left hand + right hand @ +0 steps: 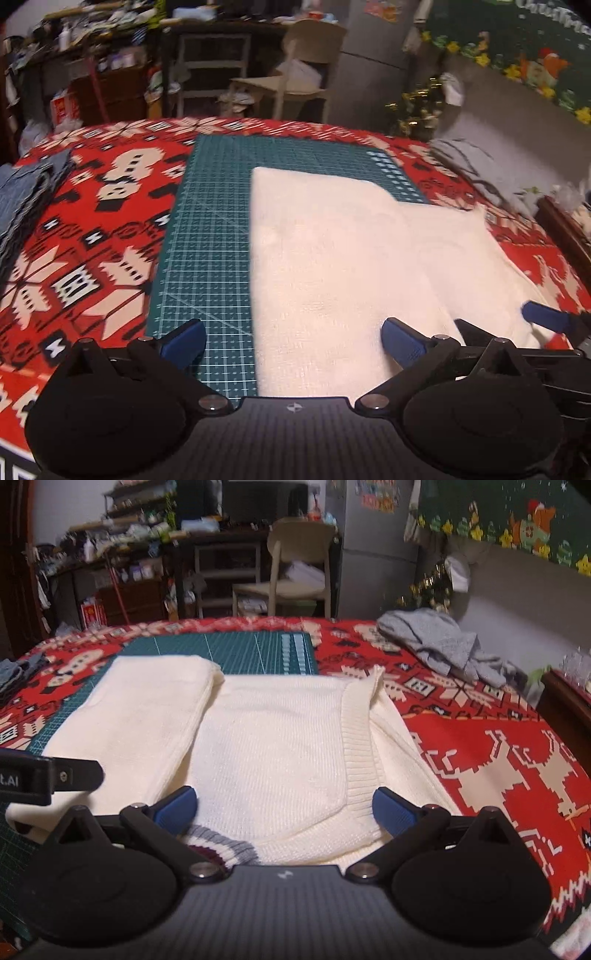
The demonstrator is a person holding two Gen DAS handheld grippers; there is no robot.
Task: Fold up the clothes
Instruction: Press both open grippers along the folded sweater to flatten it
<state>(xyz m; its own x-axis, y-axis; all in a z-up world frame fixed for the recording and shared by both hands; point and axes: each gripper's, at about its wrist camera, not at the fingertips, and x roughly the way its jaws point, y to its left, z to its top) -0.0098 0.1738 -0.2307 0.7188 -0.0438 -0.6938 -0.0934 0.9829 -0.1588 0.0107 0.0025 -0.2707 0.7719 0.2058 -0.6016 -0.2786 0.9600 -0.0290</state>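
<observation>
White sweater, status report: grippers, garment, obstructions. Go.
Left gripper and right gripper open, holding nothing. White sweater partly folded on green mat. Grey garment lies apart, nothing in the way.

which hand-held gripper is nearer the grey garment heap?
Right. The right hand-held gripper sits over the sweater's near edge, on the grey garment heap's side; the left hand-held gripper sits further left.

Each view rides on its own claw, looking forward and downward along the blue fingers, close over the table. The left wrist view sits over the green cutting mat (207, 229); the right sits further right. Both share the cream sweater (266, 746), the mat and the cluttered room behind
</observation>
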